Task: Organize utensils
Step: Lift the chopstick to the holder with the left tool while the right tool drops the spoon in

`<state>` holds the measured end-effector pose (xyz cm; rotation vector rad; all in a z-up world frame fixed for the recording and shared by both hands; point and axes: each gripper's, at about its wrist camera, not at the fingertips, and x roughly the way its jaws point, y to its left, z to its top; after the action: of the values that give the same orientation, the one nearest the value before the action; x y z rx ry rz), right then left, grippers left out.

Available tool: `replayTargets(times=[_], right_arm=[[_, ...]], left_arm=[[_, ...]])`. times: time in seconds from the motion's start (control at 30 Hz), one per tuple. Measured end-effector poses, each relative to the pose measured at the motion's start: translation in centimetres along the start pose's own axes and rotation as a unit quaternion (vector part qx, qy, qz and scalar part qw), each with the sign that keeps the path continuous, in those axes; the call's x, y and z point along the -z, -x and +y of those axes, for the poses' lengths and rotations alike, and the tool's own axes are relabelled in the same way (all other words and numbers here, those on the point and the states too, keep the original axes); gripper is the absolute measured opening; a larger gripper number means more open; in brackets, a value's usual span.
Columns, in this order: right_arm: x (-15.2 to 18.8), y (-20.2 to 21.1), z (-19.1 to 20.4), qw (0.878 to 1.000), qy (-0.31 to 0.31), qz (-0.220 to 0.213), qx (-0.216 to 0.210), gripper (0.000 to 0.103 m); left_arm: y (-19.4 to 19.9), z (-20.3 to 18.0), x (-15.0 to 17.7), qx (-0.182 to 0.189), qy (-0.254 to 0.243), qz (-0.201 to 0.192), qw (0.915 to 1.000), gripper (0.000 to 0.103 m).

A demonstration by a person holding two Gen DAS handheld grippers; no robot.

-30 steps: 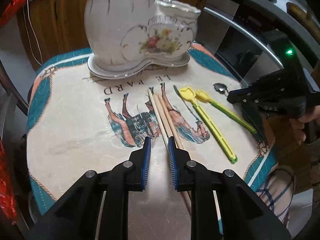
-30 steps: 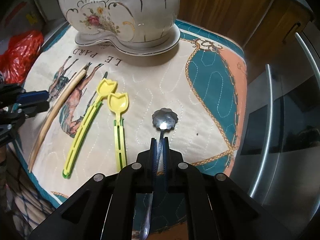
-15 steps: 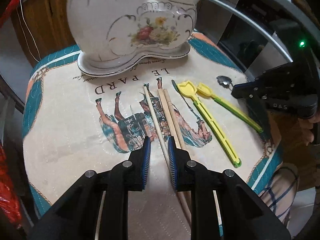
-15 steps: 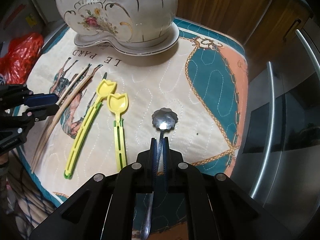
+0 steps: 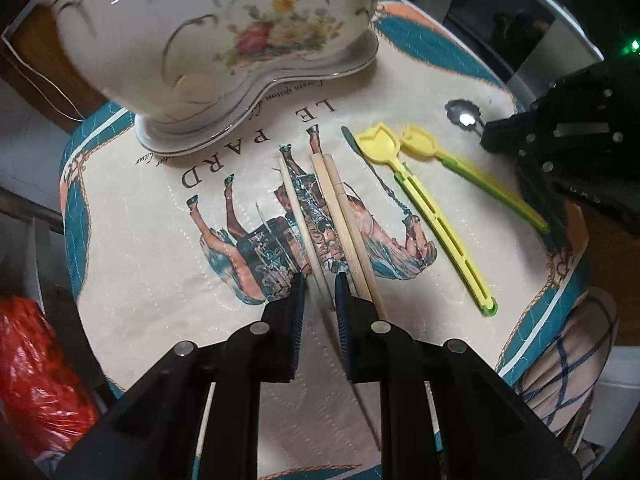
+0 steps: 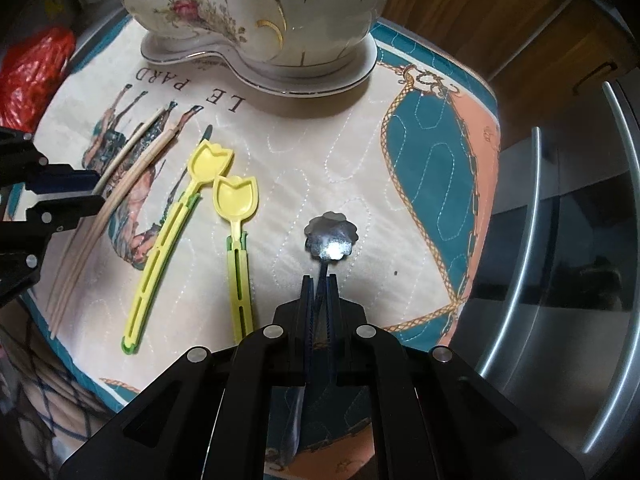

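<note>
Your right hand-held gripper (image 6: 319, 280) is clamped tight on the thin handle of the metal spoon (image 6: 330, 236), whose flower-shaped bowl lies on the quilted mat (image 6: 320, 152) at 12 o'clock from the pads. Your left hand-held gripper (image 5: 320, 280) stands narrow around one pale chopstick (image 5: 298, 216); the blur makes it hard to tell whether the pads (image 5: 299, 292) actually press it. Two more chopsticks (image 5: 344, 216) lie just beside it at 2 o'clock. The two yellow tulip scoops (image 6: 236, 200) rest between the chopsticks and the spoon. The floral ceramic holder (image 6: 256, 12) sits at 12 o'clock on the mat covering the desk.
</note>
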<state>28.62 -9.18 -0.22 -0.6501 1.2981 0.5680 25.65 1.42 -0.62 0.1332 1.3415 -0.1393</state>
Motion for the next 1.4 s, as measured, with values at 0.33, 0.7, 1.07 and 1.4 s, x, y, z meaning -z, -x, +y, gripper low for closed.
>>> replayTargets(times=[0.33,0.7,1.07,1.4], right_arm=[[2.1,1.9,-1.6,0.997,-0.023,-0.068,-0.040,0.004],[5.6,9.5,-3.7,0.955,-0.067,-0.281,-0.069,0.004],[3.1,13.8,-3.2,0.890,-0.108,-0.435,-0.080,0.004],[-1.1,14.6,-4.6,0.826,-0.150,-0.536,-0.090,0.004]], left_arm=[[1.0,1.3,1.7,0.039,0.030,-0.087,0.9950,0.004],[8.1,4.2,5.8,0.042,0.089,-0.292,0.9514,0.004],[14.5,7.8,4.2,0.068,0.123,-0.442,0.8858,0.004],[16.8,10.8,-0.5,0.069,0.136,-0.514,0.8442,0.004]])
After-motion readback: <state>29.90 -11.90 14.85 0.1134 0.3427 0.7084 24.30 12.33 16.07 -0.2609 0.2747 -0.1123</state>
